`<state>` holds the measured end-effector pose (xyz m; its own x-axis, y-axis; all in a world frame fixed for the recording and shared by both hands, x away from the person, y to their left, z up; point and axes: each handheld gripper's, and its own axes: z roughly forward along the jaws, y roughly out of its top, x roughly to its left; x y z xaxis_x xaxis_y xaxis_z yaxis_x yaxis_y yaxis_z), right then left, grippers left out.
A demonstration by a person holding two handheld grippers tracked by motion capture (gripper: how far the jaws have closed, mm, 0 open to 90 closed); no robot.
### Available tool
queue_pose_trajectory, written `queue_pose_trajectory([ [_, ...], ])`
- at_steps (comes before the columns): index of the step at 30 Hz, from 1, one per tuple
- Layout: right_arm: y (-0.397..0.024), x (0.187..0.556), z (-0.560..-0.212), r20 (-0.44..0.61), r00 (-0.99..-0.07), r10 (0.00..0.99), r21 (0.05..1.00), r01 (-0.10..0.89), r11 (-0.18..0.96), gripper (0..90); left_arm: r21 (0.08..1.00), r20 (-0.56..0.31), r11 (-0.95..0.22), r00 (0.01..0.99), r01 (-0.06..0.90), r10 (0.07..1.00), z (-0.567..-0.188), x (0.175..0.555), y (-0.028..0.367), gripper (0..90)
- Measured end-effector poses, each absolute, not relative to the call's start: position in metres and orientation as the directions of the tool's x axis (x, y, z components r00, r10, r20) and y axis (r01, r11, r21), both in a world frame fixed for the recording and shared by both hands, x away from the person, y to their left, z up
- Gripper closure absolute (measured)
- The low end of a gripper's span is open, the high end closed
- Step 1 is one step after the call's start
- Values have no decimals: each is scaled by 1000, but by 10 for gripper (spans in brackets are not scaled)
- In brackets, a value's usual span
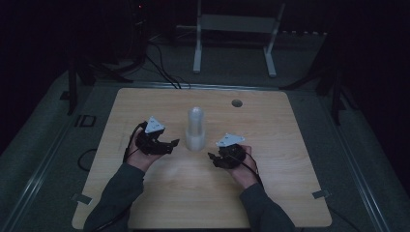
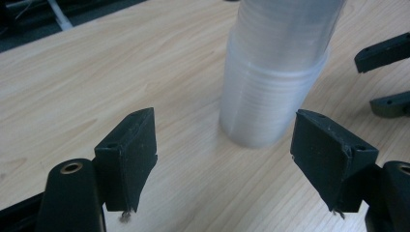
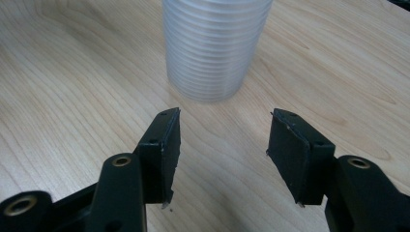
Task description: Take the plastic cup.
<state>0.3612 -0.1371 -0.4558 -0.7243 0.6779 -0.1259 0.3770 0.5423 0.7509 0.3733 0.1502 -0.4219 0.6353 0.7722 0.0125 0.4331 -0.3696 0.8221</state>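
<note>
- Mid-table, a stack of clear plastic cups [image 1: 196,129] stands upside down on the wooden table [image 1: 270,193], with my two claws flanking it, one per side.
- Left gripper [image 1: 170,144]: jaws spread wide, nothing between them. Stack [image 2: 275,77] sits just ahead of the tips, not touching (gap looks wide enough to take the cup wall).
- Right gripper [image 1: 211,157]: jaws parted too, narrower, empty. Stack [image 3: 215,46] is just beyond the tips, apart from both pads.
- Why both sides: my guess is one claw steadies the lower cups while the other pulls a cup off, since nested cups tend to lift together.
- Both held low and roughly level, so the pads meet the ribbed wall square rather than the rim.
- Risk: thin plastic, so squeezing hard would likely buckle it.
</note>
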Motion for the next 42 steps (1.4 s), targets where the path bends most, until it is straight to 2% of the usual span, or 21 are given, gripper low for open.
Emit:
queue_pose_trajectory([
  [17,-132,373,-444,-100,-735,671,775,366,515,428,834,68,-417,682,361,728,-385,387,130,244],
  [42,-115,385,-436,-47,-739,672,807,368,461,403,865,34,-386,730,321,683,-365,406,102,233],
])
